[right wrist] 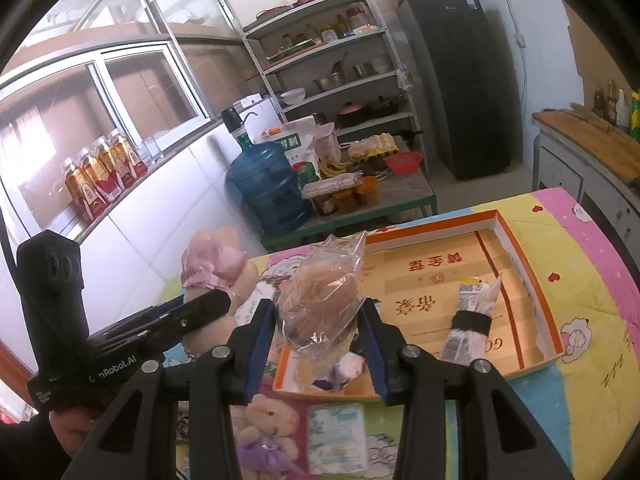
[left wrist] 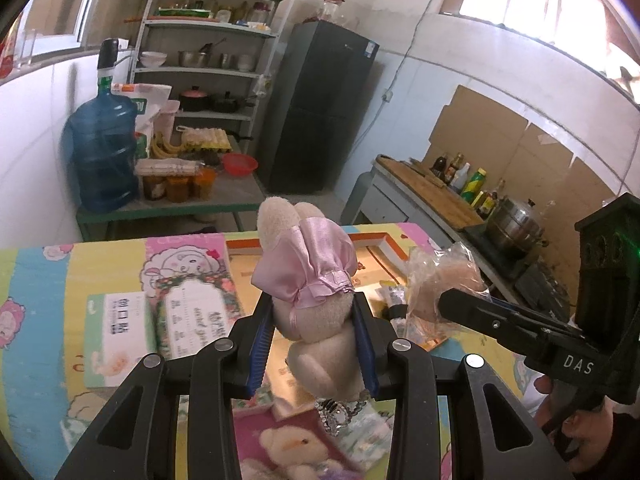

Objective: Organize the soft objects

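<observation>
My left gripper (left wrist: 314, 312) is shut on a beige plush rabbit in a pink dress (left wrist: 312, 276) and holds it above the table; the rabbit also shows in the right wrist view (right wrist: 214, 268). My right gripper (right wrist: 320, 320) is shut on a clear plastic bag with a pinkish soft item (right wrist: 320, 296), held over the near-left edge of an orange-rimmed cardboard tray (right wrist: 536, 264). The bag shows in the left wrist view (left wrist: 440, 280). A banded tissue packet (right wrist: 474, 316) lies in the tray. A small plush bear with purple trim (right wrist: 260, 432) lies on the table below.
The table has a cartoon-print cloth (left wrist: 48, 280). A white box (left wrist: 116, 332) and a printed card (left wrist: 192, 304) lie at left, a wipes pack (right wrist: 338, 436) near the front. Behind stand a water jug (left wrist: 100, 148), shelves (left wrist: 208, 60), a fridge (left wrist: 320, 108) and a counter (left wrist: 432, 192).
</observation>
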Tool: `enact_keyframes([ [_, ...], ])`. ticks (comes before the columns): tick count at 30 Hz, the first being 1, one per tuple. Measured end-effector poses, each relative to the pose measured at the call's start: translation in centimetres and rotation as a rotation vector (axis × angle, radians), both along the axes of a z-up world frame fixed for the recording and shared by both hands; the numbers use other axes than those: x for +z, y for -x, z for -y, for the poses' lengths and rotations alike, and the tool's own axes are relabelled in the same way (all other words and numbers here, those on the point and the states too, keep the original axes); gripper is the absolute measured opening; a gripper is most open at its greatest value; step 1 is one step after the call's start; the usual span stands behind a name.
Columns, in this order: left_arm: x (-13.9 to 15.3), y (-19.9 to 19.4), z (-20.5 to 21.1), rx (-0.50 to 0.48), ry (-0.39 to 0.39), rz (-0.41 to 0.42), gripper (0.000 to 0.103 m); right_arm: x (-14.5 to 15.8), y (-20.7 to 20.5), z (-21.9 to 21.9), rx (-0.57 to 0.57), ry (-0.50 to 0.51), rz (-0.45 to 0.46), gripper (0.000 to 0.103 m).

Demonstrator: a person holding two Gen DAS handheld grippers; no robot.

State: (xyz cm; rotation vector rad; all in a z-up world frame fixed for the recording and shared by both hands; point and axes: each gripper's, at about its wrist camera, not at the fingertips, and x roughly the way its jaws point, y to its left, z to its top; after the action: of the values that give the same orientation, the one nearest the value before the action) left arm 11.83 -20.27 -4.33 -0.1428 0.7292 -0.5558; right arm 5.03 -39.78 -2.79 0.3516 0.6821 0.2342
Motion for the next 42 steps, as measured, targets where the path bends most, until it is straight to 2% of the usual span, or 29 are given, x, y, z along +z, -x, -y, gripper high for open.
enact_keyframes([
  [10,-1.2,-1.9,4.9,0.023,-0.016,-0.019,0.038,-1.5,-2.7,5.1,0.001,-0.025,-0.016,0.043],
  [26,-4.6,-6.3,11.7,0.082,-0.025,-0.100,0.038,-4.6,-8.7,11.7,0.029,0.021,-0.052,0.043],
  [42,-9.0,-10.0,15.7,0.084,-0.061,-0.219,0.038,-9.0,-13.3,14.3,0.044,0.017,-0.149,0.043],
])
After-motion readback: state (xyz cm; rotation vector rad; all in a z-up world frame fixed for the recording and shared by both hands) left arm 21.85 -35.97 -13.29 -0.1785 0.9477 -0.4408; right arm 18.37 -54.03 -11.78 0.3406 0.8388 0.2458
